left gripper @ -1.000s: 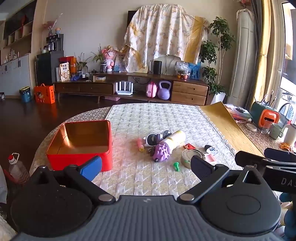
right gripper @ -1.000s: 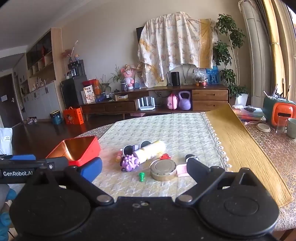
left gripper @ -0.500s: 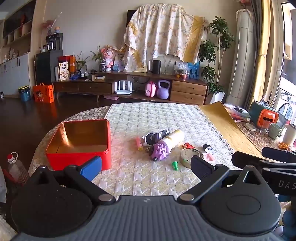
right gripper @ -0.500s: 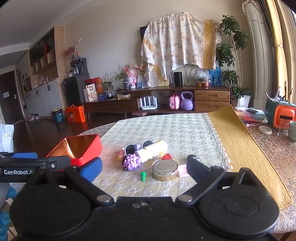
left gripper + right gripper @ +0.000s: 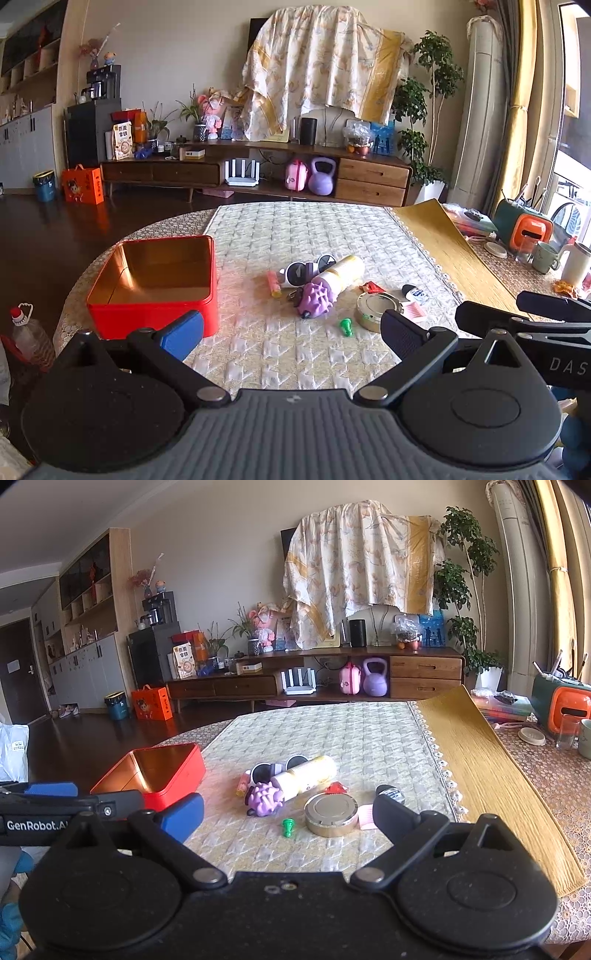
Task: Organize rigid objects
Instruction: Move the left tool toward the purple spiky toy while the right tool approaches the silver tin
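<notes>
Left wrist view: left tongs [image 5: 291, 330] spread wide, holding nothing, above the near tabletop [image 5: 295, 354]. Red tin box [image 5: 155, 286], square, gold-lined, open, sits left on the quilted cloth. To its right, a cluster: sunglasses [image 5: 308, 269], cream bottle [image 5: 341, 275], purple spiky ball [image 5: 316, 299], round metal tin [image 5: 375, 306], green pawn [image 5: 346, 326].

Right wrist view: right tongs [image 5: 288, 812] also wide, empty. Same cluster just ahead; wooden sideboard [image 5: 314, 681] beyond.

Red square metal tin [image 5: 155, 284] gold inside; purple spiky ball [image 5: 317, 300]; green pawn [image 5: 346, 327]; cream woven-pattern tablecloth [image 5: 295, 236].
</notes>
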